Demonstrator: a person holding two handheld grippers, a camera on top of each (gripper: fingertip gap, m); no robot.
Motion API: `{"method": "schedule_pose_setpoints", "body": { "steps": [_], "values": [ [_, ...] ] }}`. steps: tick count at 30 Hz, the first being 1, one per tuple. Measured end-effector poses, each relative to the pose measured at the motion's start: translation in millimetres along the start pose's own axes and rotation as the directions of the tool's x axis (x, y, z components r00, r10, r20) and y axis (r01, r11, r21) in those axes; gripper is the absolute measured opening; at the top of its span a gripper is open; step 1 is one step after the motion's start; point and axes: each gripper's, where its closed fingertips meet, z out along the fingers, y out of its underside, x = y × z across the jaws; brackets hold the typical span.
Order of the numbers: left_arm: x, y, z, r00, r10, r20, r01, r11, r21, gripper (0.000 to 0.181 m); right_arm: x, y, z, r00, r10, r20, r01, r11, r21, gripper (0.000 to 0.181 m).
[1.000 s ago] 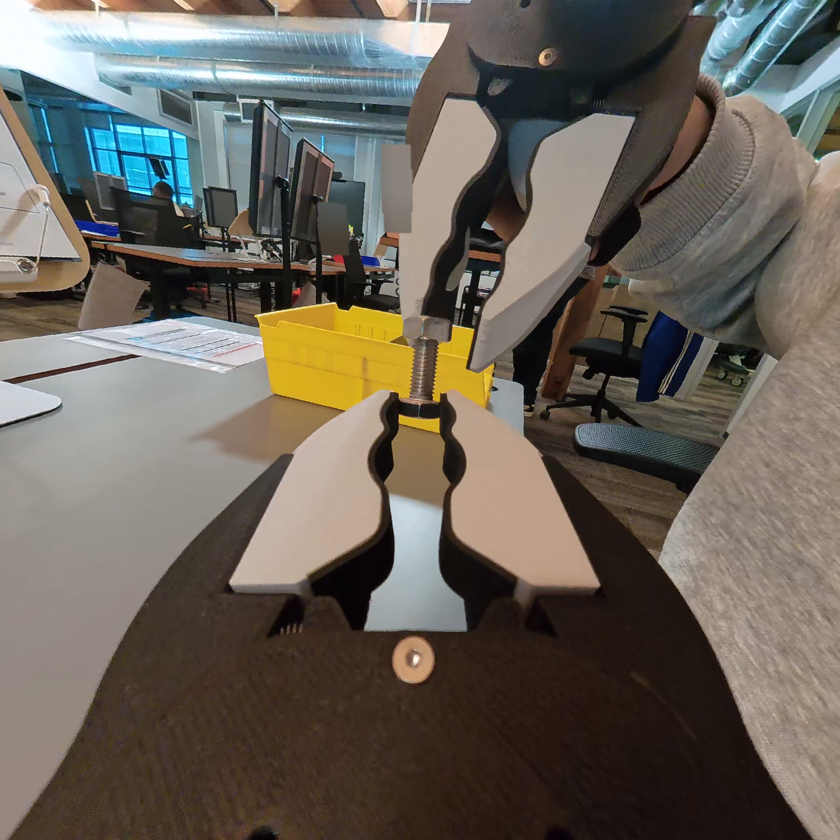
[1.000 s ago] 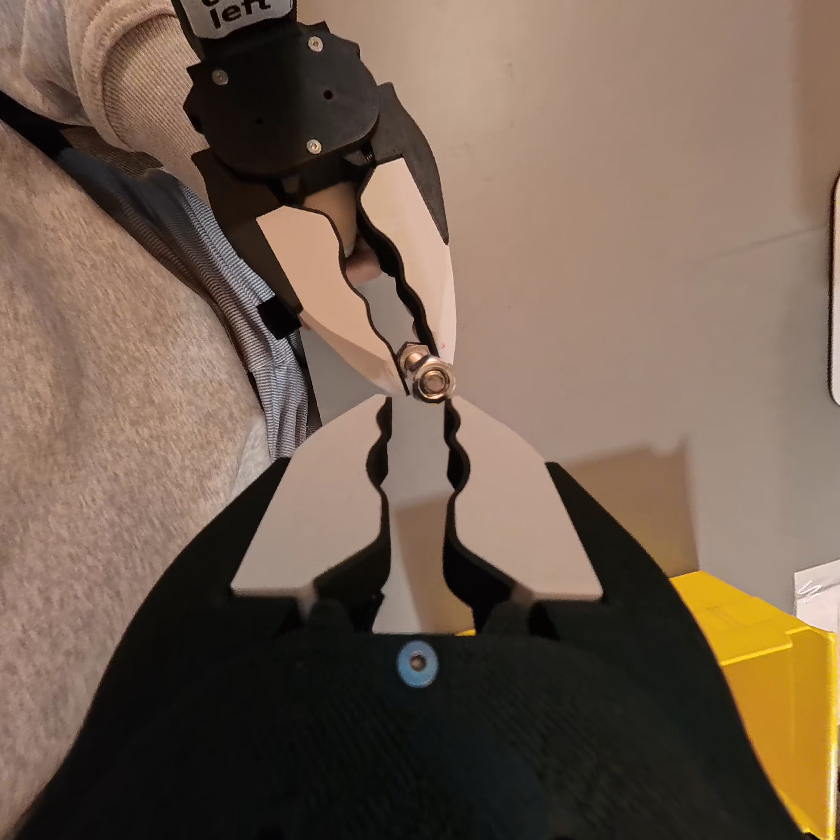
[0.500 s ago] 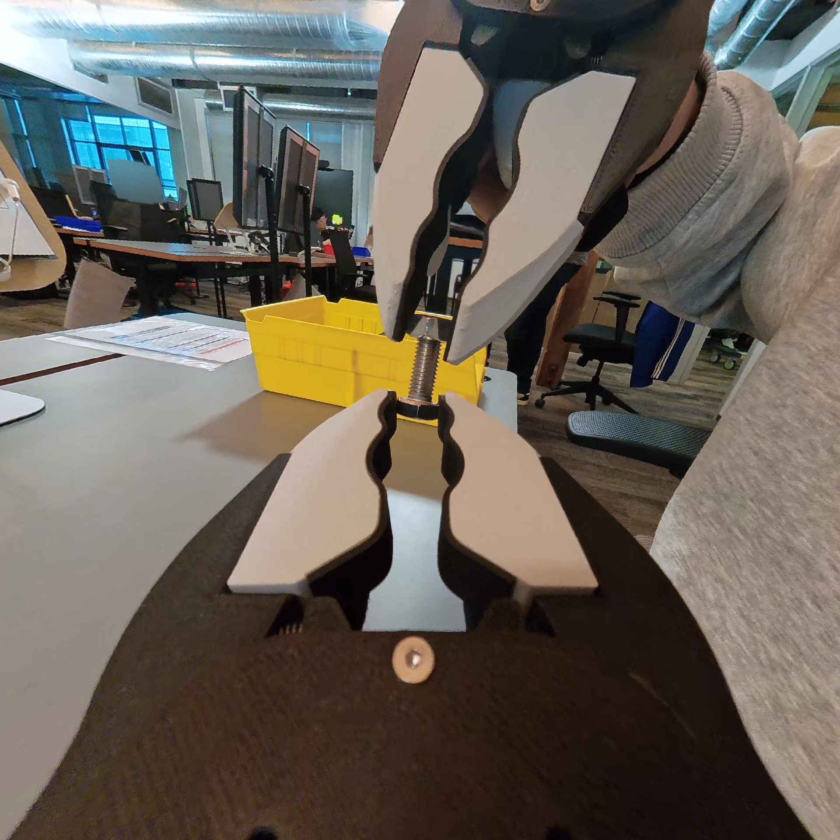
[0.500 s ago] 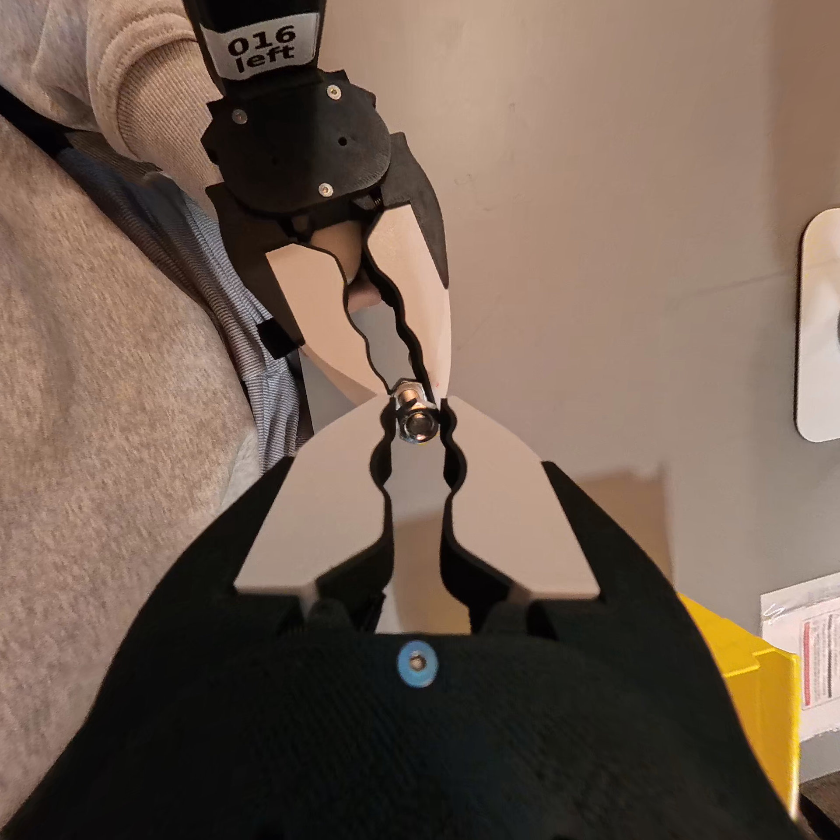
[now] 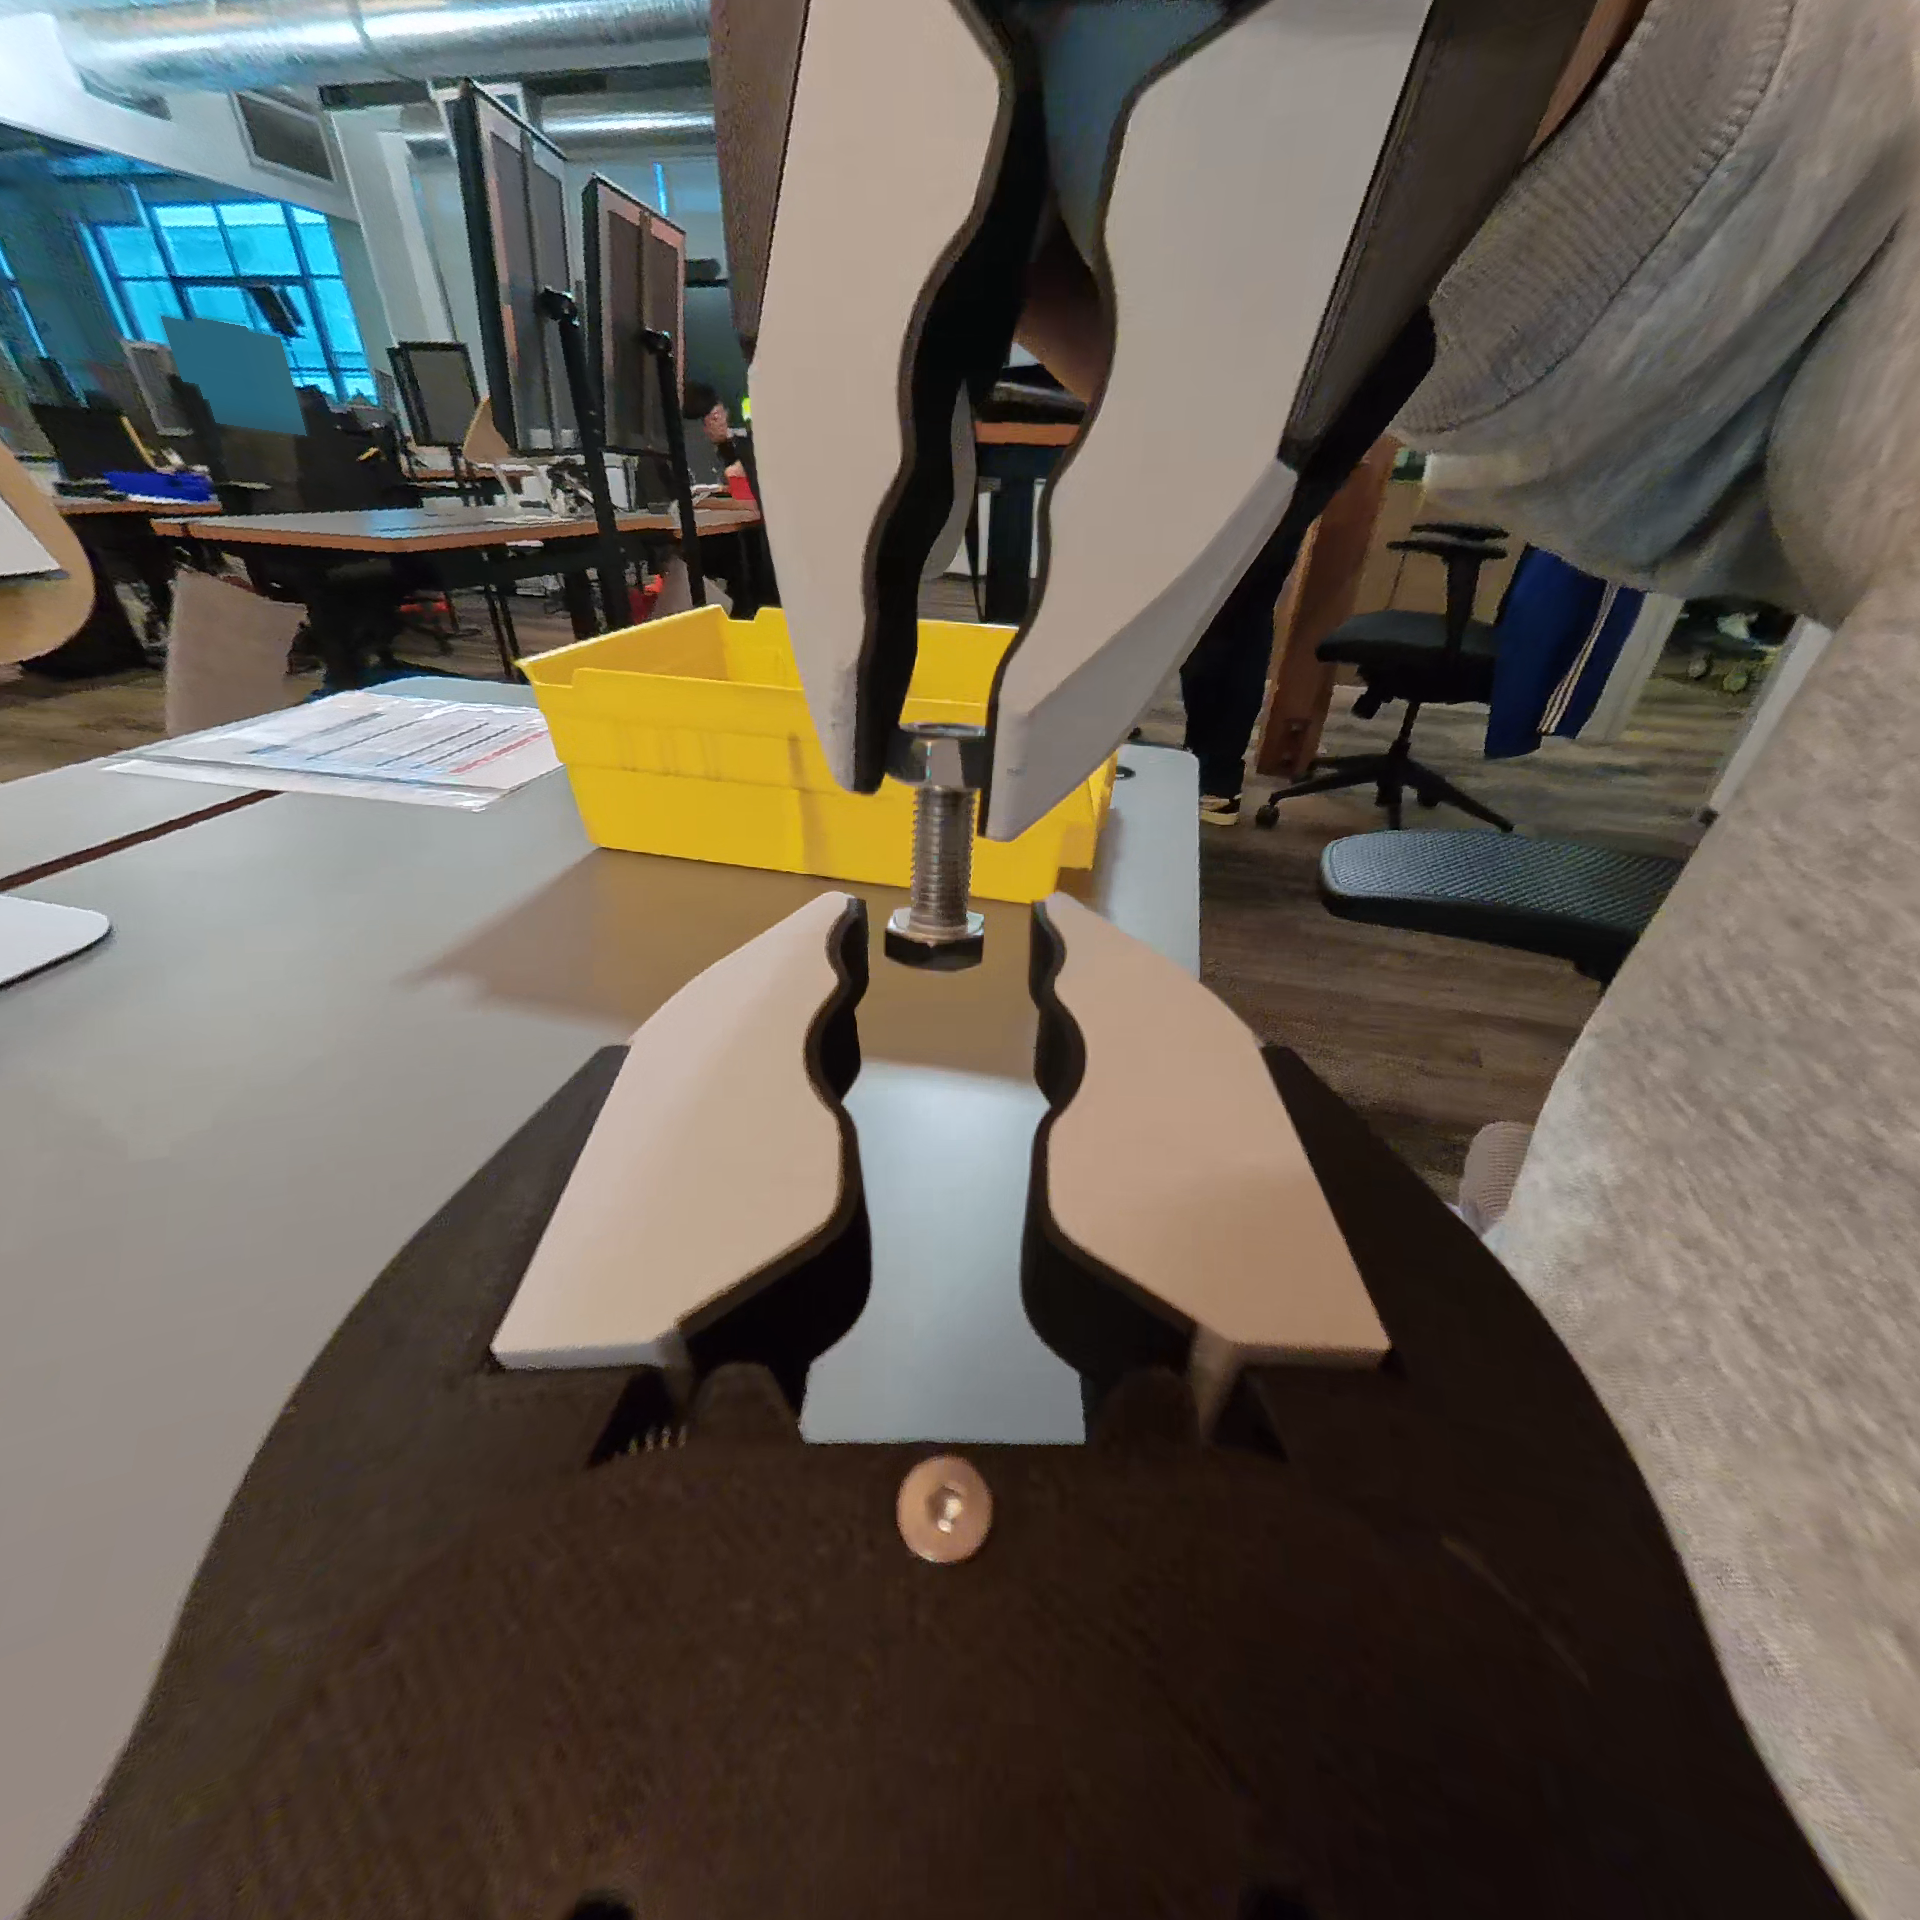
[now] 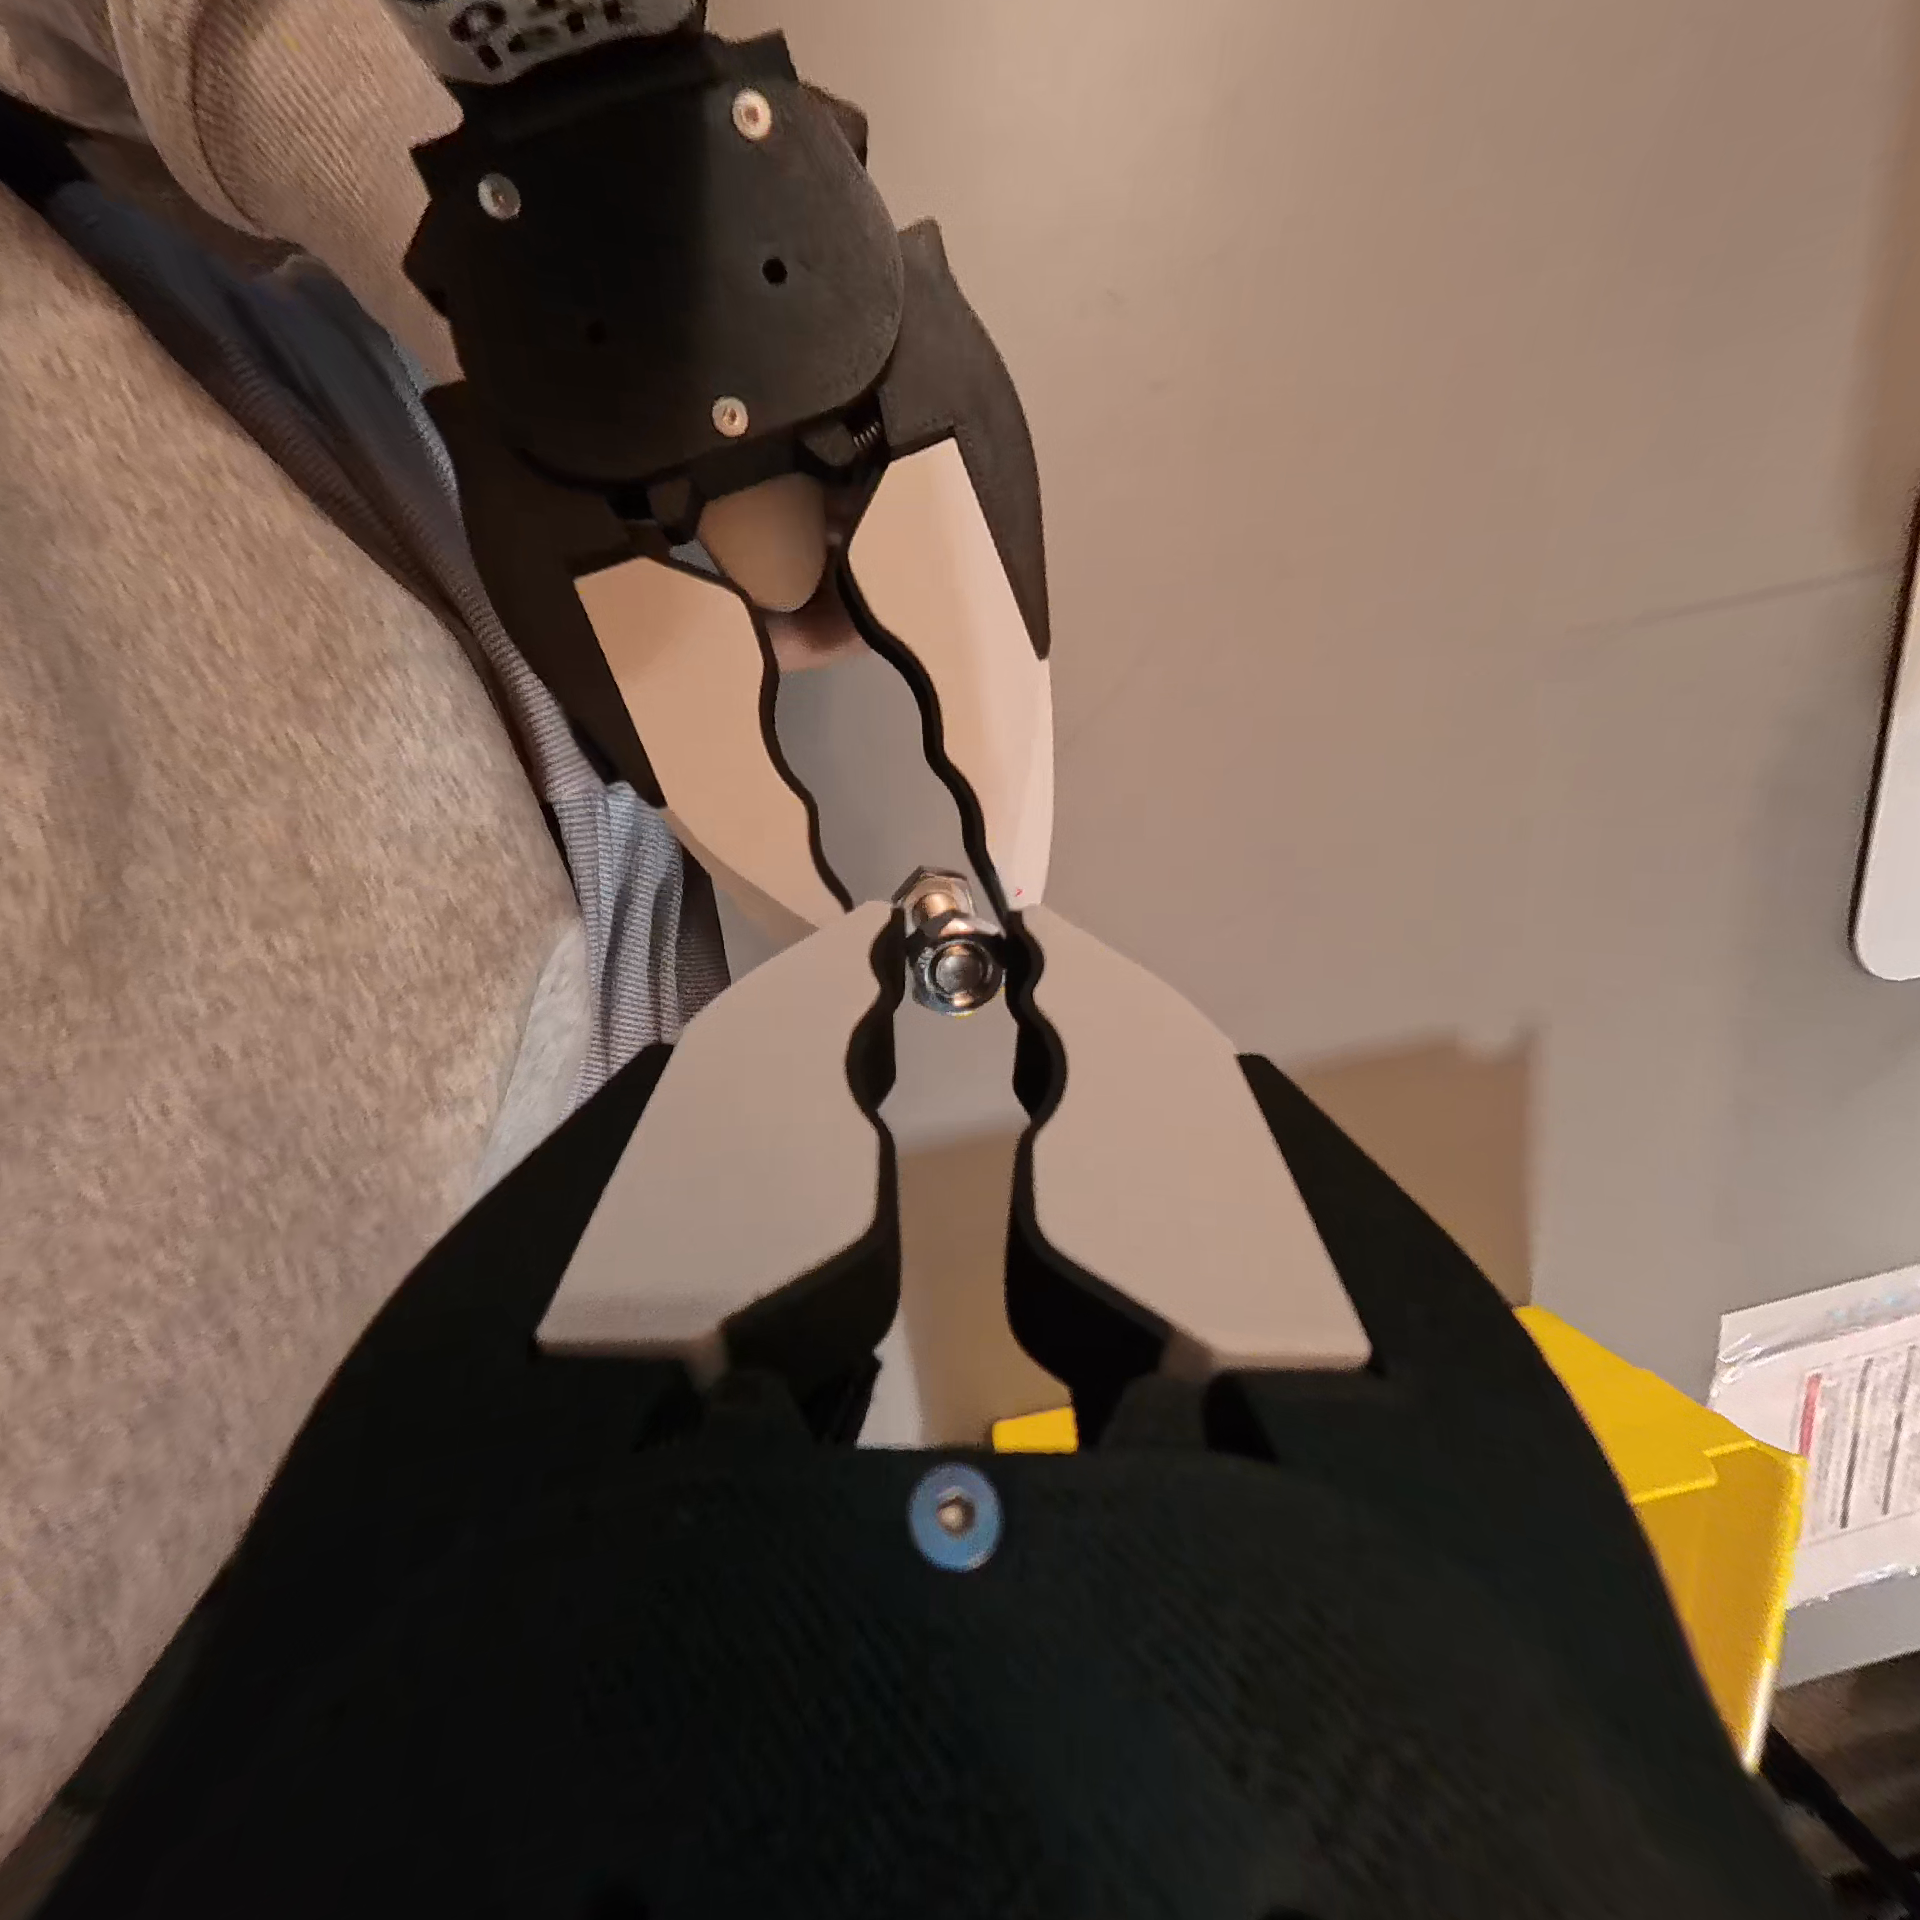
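A steel bolt [image 5: 941,842] hangs upright above the grey table [image 5: 260,1039], with a hex nut [image 5: 933,940] threaded on its lower end. My right gripper [image 5: 935,795] reaches down from above and is shut on the bolt's head [image 5: 940,753]. My left gripper [image 5: 940,909] is open, its tips on either side of the nut and apart from it. In the right wrist view, the right gripper [image 6: 945,920] clamps the bolt head [image 6: 956,971]. The nut [image 6: 930,894] sits behind it, between the open left gripper's fingers [image 6: 727,779]. Grey sleeves frame both views.
A yellow bin [image 5: 727,748] stands just behind the bolt near the table's far edge, and also shows in the right wrist view [image 6: 1662,1507]. A sleeved paper sheet [image 5: 364,738] lies left of it. A white flat object [image 5: 42,935] lies at the far left. Office chairs [image 5: 1434,665] stand beyond the table. Left and right tips are no more than a few centimetres apart.
My left gripper has opened and let go of the nut. My right gripper came down, closed on the bolt head, and now carries the bolt alone.
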Motion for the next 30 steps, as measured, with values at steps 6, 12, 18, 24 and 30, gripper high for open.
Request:
{"method": "schedule_pose_setpoints", "body": {
  "steps": [6,12,18,24,30],
  "values": [
    [2.6,1.8,1.3,1.000,0.022,-0.004,-0.022,1.000,-0.011,0.026,-2.3,3.5,4.3,1.000,-0.014,0.002,0.014,0.999,-0.036,0.018],
    [0.4,0.3,0.5,1.000,0.023,0.009,-0.023,1.000,-0.002,0.018,-2.7,4.7,5.4,1.000,-0.004,0.013,0.004,0.999,-0.044,0.018],
    [2.4,3.9,2.0,1.000,0.015,-0.006,-0.015,1.000,-0.023,0.023,-1.9,5.2,5.6,1.000,-0.001,0.013,0.002,0.999,-0.049,0.018],
    [1.2,4.3,1.9,0.999,0.040,0.010,-0.040,0.999,-0.030,0.018,-3.3,3.2,4.2,1.000,0.002,0.021,-0.001,0.999,-0.038,0.018],
    [-4.6,2.6,0.9,1.000,0.002,0.031,-0.001,1.000,-0.027,0.018,3.1,-0.1,-1.3,1.000,0.013,-0.024,-0.013,1.000,0.002,0.023]
  ]
}}
